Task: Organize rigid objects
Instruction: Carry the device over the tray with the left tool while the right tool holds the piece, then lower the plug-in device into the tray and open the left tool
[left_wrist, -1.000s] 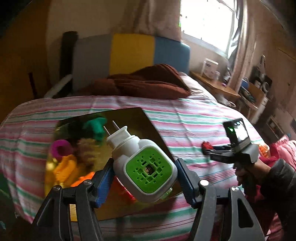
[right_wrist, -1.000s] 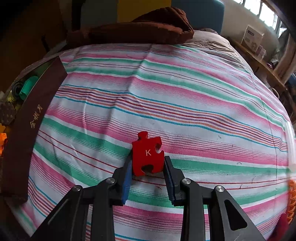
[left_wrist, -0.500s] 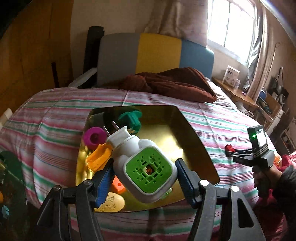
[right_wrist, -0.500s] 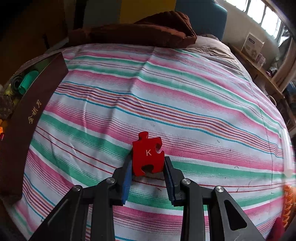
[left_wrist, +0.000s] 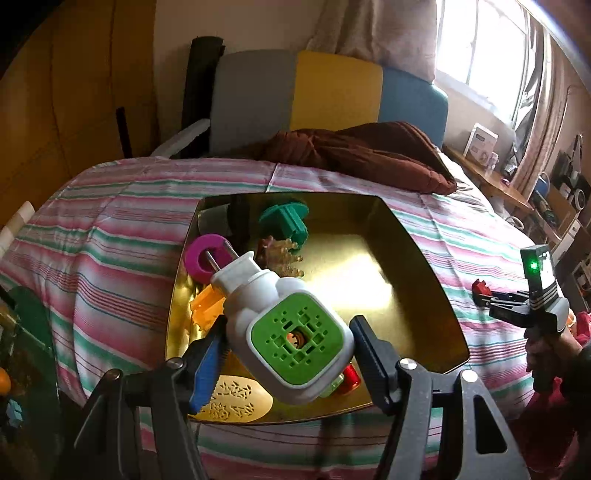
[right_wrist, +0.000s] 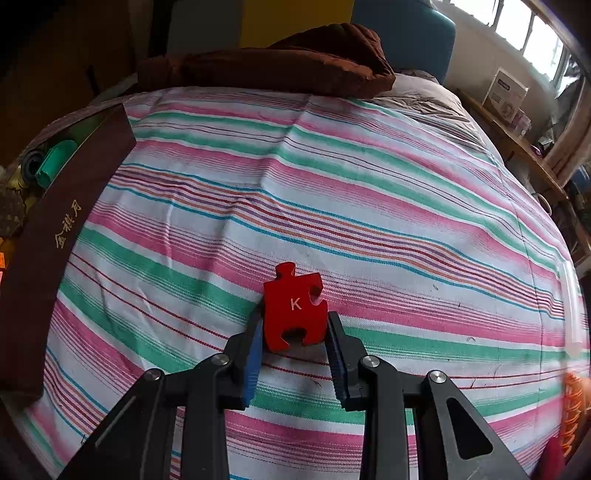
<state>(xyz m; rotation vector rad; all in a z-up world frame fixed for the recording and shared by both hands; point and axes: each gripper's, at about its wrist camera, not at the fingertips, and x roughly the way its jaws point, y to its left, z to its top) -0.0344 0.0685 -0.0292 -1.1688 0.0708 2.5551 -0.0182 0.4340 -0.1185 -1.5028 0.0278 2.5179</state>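
Over the gold tray (left_wrist: 424, 295) already holding several toys, left claw (left_wrist: 288, 354) grasps the white plug-in device (left_wrist: 284, 328), unplaced; right claw (right_wrist: 295, 339) grips red puzzle piece (right_wrist: 293, 306) above the bed (right_wrist: 369, 206)

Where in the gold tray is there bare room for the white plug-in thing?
The gold tray's right half is bare, between the green spool and its right wall. The left side is crowded: purple ring, orange piece, cream oval.

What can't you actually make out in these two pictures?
- Left view: the red and pale green bits in the gold tray, hidden behind the white plug-in device.
- Right view: the tray's contents, screened by its dark wall.
- Right view: an orange thing, cut off at the edge.
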